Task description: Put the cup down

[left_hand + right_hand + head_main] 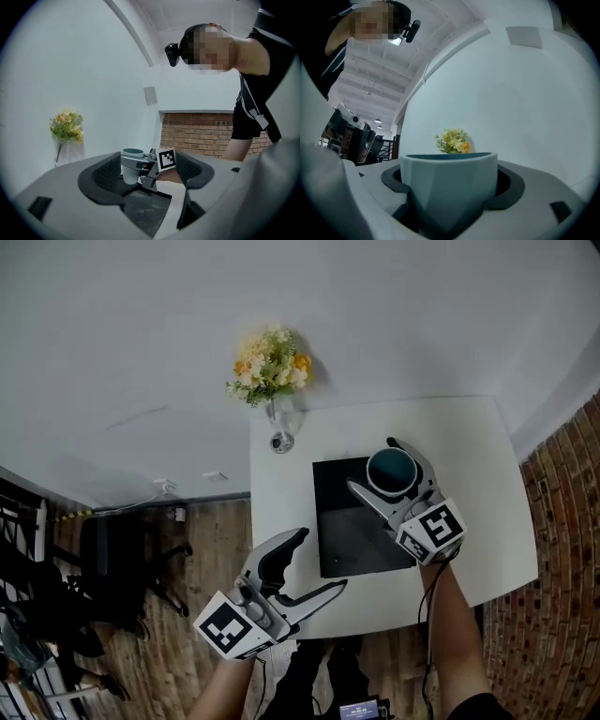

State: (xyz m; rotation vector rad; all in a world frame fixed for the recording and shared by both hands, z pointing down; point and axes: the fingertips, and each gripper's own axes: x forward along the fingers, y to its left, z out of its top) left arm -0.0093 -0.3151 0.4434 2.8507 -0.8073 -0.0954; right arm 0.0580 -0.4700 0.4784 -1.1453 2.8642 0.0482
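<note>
Cup (392,472) pinched upright between the 2 jaws of the right gripper (374,464), over the far right corner of the dark mat (352,540); contact unclear. Likely straight down next. Left gripper (321,559) spread, empty, by the table (487,521) near edge.

1. Seen from the head view, the right gripper (373,463) masks the walls of the cup (392,472); only rim and interior show. It also covers a corner of the dark mat (347,540).
2. In the right gripper view, the cup's base drops out of sight between the jaws.
3. There too, the cup hides everything below the flowers (453,140).
4. Both forearms (455,615) run off the head view's bottom edge.
5. Dark shapes on the floor (112,563) stay too dim to identify.
</note>
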